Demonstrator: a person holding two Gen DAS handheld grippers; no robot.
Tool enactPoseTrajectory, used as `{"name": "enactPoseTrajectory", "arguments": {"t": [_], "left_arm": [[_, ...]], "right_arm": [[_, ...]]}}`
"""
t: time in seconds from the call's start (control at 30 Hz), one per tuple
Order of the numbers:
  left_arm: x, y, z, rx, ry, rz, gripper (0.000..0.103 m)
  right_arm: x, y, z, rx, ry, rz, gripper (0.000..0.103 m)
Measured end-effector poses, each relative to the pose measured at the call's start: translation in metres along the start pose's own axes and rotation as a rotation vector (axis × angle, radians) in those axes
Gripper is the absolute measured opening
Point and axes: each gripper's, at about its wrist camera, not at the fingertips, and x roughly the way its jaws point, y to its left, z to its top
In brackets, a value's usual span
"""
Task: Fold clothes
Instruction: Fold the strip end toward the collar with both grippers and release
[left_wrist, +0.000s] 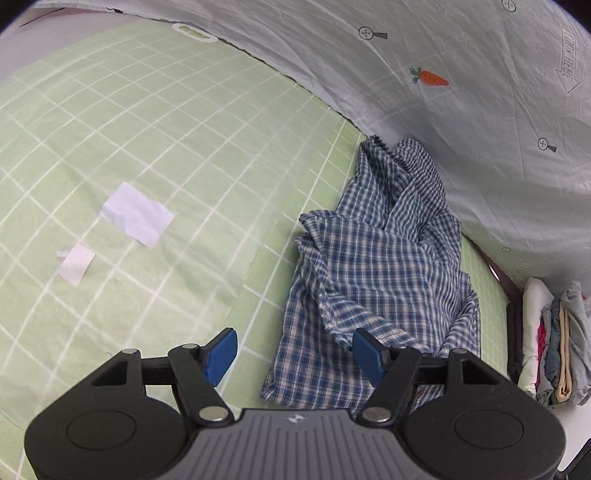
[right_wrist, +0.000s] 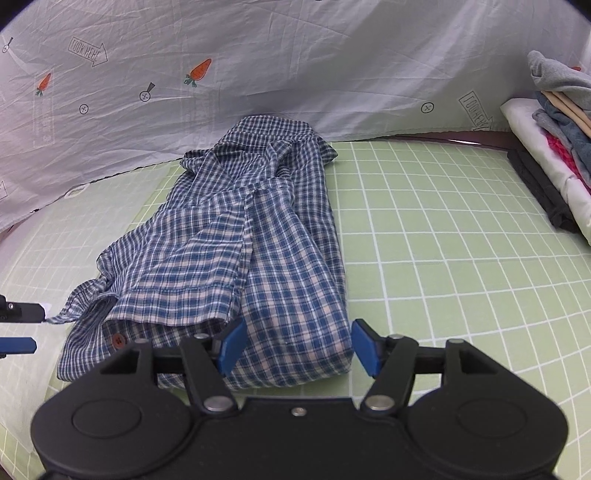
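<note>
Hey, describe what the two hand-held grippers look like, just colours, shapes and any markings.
Left hand-held gripper: black body with two round lobes, a ribbed grey centre panel bearing a small white logo, black linkage arms with silver pivot pins, and blue flat finger pads. Right hand-held gripper: the same build, blue pads, but an all-black centre. No hands, sleeves or cables show.

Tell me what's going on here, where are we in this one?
A person is folding clothes on a green grid-patterned sheet with a handheld gripper in each hand. A blue plaid shirt lies partly folded into a long, still rumpled bundle. The left gripper and right gripper both hover at its near end with jaws apart, gripping nothing. A stack of folded clothes sits off to the right, and two white paper scraps lie on the sheet to the left.
</note>
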Motion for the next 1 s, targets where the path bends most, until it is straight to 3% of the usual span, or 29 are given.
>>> {"name": "enactPoseTrajectory", "arguments": {"t": [0.33,0.73,0.9,1.0], "left_arm": [[0.034,-0.023,-0.006,0.164,0.135,0.033,0.069],[0.040,-0.010,0.027,0.028,0.078,0.005,0.070],[0.040,-0.006,0.030,-0.001,0.057,0.010,0.070],[0.041,-0.003,0.029,-0.020,0.056,0.015,0.070]], "right_arm": [[0.017,0.011,0.009,-0.055,0.008,0.004,0.077],[0.068,0.052,0.060,-0.199,-0.050,0.097,0.080],[0.080,0.041,0.078,-0.089,-0.083,0.134,0.082],[0.085,0.026,0.080,-0.057,-0.068,0.092,0.082]]}}
